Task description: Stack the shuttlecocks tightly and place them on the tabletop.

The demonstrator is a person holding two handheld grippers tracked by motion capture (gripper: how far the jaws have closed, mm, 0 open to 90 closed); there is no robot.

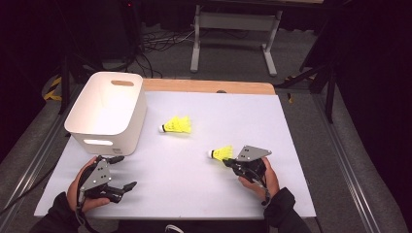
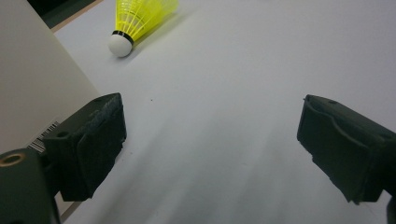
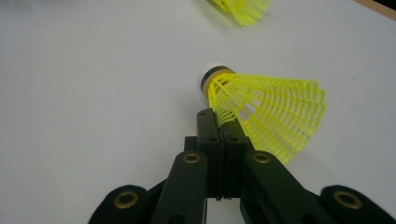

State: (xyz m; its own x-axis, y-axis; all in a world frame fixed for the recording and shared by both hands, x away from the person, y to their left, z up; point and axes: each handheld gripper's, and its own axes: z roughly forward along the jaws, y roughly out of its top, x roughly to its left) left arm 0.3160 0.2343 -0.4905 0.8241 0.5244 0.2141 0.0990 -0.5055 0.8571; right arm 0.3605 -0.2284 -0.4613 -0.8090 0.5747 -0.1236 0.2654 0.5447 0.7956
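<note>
While the white bin (image 1: 108,112) sits empty: right gripper (image 3: 223,122), fingers pinching one shuttlecock's (image 3: 266,109) skirt; left gripper (image 2: 210,149) wide open, empty; second shuttlecock (image 1: 177,125) loose on worktop (image 1: 194,194). Likely neither binned yet.

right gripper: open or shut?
Shut on the near shuttlecock. In the right gripper view the right gripper has both jaws pressed together, pinching the edge of the yellow skirt. The high view agrees.

Table (image 1: 291,194) had a white top with a bare wood strip along the far edge. On it: a white bin (image 1: 108,112) at the far left, one yellow shuttlecock (image 1: 177,125) near the middle, a second shuttlecock (image 1: 221,153) nearer right.
</note>
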